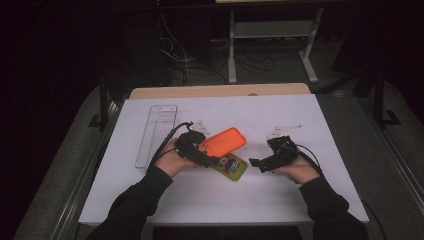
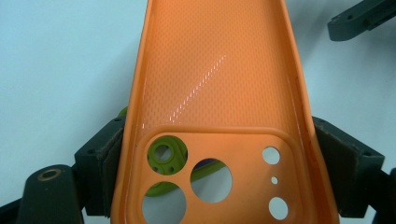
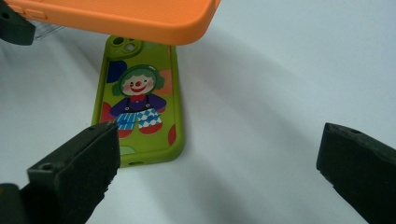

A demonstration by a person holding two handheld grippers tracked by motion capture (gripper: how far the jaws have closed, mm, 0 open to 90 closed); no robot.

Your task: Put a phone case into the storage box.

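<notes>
White sheeting is covering the counter [image 1: 150, 200] where we are working. Our left gripper [image 1: 200, 150] is pinching the orange phone case [image 1: 225, 141] by its sides, holding it lifted above the green clown case [image 3: 137, 107], which is lying near the counter's middle. Our right gripper [image 1: 260, 163] is hovering just beside them, jaws spread wide. Toward the counter's left edge, a clear tray [image 1: 156, 132] is lying.

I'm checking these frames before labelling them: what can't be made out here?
- Green phone case: its camera end is hidden under the orange phone case in the right gripper view.
- Orange phone case: its camera end is cut off by the bottom edge in the left gripper view.
- Left tool: where its pads meet the case is too small to see in the high view.
- Clear tray: any contents are too faint in the high view.
</notes>
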